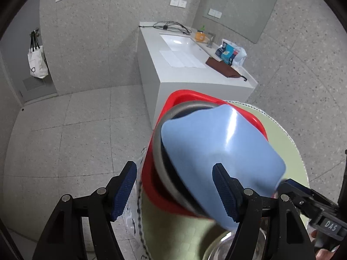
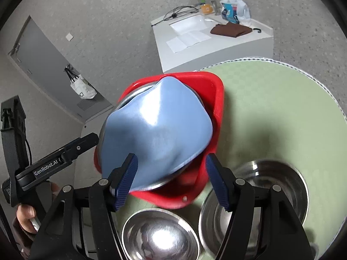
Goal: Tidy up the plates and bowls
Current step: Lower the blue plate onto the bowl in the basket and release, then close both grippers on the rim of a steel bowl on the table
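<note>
A light blue plate [image 1: 219, 151] [image 2: 158, 130] lies tilted on a steel plate [image 1: 160, 162] [image 2: 160, 185], which rests in a red square plate [image 1: 188, 95] [image 2: 214, 99] on the round green table [image 1: 288, 143] [image 2: 271, 112]. My left gripper [image 1: 174, 191] is open, its fingers astride the stack's near edge. My right gripper [image 2: 171, 181] is open just above the blue plate's near rim, touching nothing I can tell. Two steel bowls, one small [image 2: 160, 236] and one large [image 2: 260, 197], sit in front of it.
A white sink counter [image 1: 184, 65] [image 2: 216, 41] stands behind the table with papers, a brown cloth [image 2: 231, 30], cables and packets. A white tote bag [image 1: 36, 62] hangs on a grey door. The floor is grey tile.
</note>
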Demonstrator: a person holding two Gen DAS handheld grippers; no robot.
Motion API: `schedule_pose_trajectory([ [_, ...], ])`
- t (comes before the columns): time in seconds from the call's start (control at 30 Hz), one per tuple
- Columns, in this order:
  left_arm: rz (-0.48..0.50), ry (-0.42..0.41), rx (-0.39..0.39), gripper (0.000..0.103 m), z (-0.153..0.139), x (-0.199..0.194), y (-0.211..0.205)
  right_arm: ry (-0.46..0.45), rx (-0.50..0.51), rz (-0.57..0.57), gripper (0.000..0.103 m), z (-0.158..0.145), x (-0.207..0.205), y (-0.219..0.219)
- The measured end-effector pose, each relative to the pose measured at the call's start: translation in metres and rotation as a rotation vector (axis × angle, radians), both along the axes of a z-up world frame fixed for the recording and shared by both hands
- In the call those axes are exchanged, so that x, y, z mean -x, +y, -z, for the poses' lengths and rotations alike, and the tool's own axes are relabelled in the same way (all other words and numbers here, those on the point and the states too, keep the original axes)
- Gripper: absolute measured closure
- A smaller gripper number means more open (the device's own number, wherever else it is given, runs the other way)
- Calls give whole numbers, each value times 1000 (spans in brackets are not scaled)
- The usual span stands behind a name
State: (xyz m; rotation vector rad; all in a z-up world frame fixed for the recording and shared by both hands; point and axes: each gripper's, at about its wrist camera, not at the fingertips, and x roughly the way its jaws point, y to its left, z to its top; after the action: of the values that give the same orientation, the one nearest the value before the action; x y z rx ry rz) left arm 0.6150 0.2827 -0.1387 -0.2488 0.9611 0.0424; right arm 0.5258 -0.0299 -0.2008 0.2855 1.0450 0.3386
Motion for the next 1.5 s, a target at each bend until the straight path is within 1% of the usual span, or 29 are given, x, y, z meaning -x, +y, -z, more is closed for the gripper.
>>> schedule_pose_trajectory([
  [0.13, -2, -30, -26, 27, -3, 37, -15, -13, 18, 23, 36, -8, 25, -9],
  [0.23, 2, -47, -32, 24, -2, 68, -29, -41, 37, 36, 35, -14, 52, -14],
  [0.33, -5, -45, -31, 20, 2, 96, -41, -53, 37, 47, 35, -16, 75, -20],
  [0.47, 23, -11, -39, 20, 14, 125, -58, -54, 52, 58, 35, -11, 106, -25],
  [0.6, 59, 22, -54, 20, 24, 134, -73, -42, 86, 62, 35, 3, 129, -25],
  [0.73, 94, 66, -84, 21, 36, 138, -85, -15, 113, 62, 35, 22, 139, -20],
  [0.8, 109, 80, -90, 22, 41, 129, -87, -7, 127, 61, 35, 30, 141, -18],
  [0.87, 131, 100, -114, 24, 47, 124, -93, 14, 128, 66, 35, 40, 142, -16],
  [0.9, 140, 108, -124, 25, 51, 123, -95, 23, 128, 70, 35, 45, 141, -16],
  [0.97, 157, 123, -128, 34, 57, 118, -97, 40, 123, 77, 35, 53, 140, -15],
  [1.0, 168, 134, -128, 37, 61, 115, -98, 45, 119, 76, 35, 56, 139, -14],
  [1.07, 179, 148, -127, 51, 66, 110, -99, 58, 129, 75, 37, 64, 135, -12],
  [1.1, 187, 154, -124, 54, 68, 108, -99, 63, 129, 74, 42, 67, 133, -11],
  [1.13, 199, 160, -123, 62, 69, 106, -100, 70, 126, 72, 44, 69, 131, -10],
  [1.17, 212, 162, -125, 67, 71, 104, -102, 80, 114, 68, 49, 72, 128, -10],
  [1.2, 220, 161, -122, 69, 71, 103, -102, 88, 110, 65, 58, 75, 126, -10],
  [1.3, 252, 151, -116, 81, 72, 101, -107, 103, 85, 45, 69, 80, 121, -7],
  [1.33, 265, 146, -116, 87, 74, 99, -108, 104, 82, 39, 71, 80, 120, -6],
  [1.4, 276, 138, -141, 87, 75, 100, -115, 98, 88, 30, 73, 79, 119, -3],
  [1.43, 276, 133, -144, 87, 75, 101, -115, 97, 94, 27, 73, 79, 119, -3],
  [1.5, 278, 124, -136, 87, 73, 104, -115, 95, 81, 28, 76, 79, 122, -5],
])
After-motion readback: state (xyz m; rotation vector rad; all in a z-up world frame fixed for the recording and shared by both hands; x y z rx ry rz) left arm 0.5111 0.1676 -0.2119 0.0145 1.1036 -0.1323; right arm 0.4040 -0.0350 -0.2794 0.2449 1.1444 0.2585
